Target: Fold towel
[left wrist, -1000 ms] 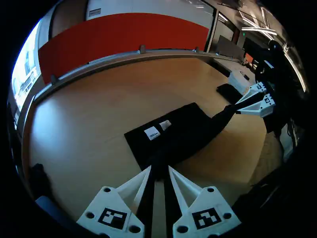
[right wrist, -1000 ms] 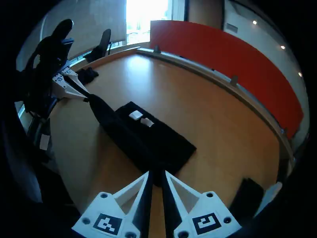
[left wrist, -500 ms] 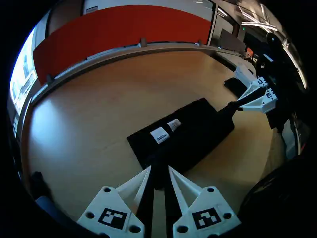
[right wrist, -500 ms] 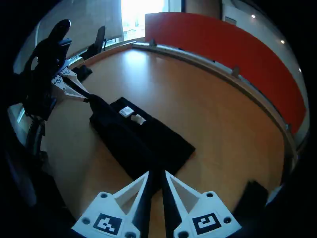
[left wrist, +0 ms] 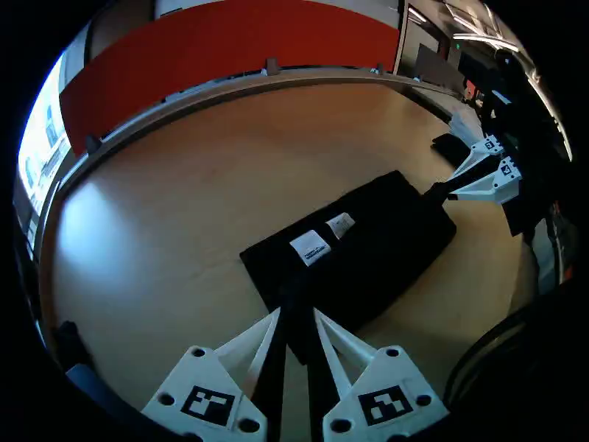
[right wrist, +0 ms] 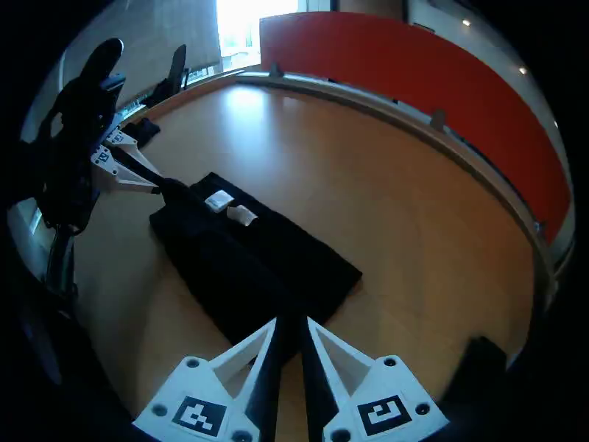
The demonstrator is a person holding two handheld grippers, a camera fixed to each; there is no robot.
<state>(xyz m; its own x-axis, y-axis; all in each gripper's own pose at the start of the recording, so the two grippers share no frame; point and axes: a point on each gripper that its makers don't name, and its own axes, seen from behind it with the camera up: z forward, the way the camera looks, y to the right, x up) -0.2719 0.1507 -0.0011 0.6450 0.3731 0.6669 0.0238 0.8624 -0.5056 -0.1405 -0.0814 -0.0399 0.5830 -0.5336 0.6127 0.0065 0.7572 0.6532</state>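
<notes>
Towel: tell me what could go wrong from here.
1. The left gripper and the right gripper each pinch only a small bit of the black towel at a corner; the cloth could slip out before the fold is set.
2. If one corner is released or moved ahead of the other, the edges may land skewed on the table.
3. The white labels lie face up, so they may end up outside the fold.

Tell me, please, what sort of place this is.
Probably an office or meeting room: the black towel lies on a large wooden table with a red divider panel along its edge, and office chairs stand by a bright window.
</notes>
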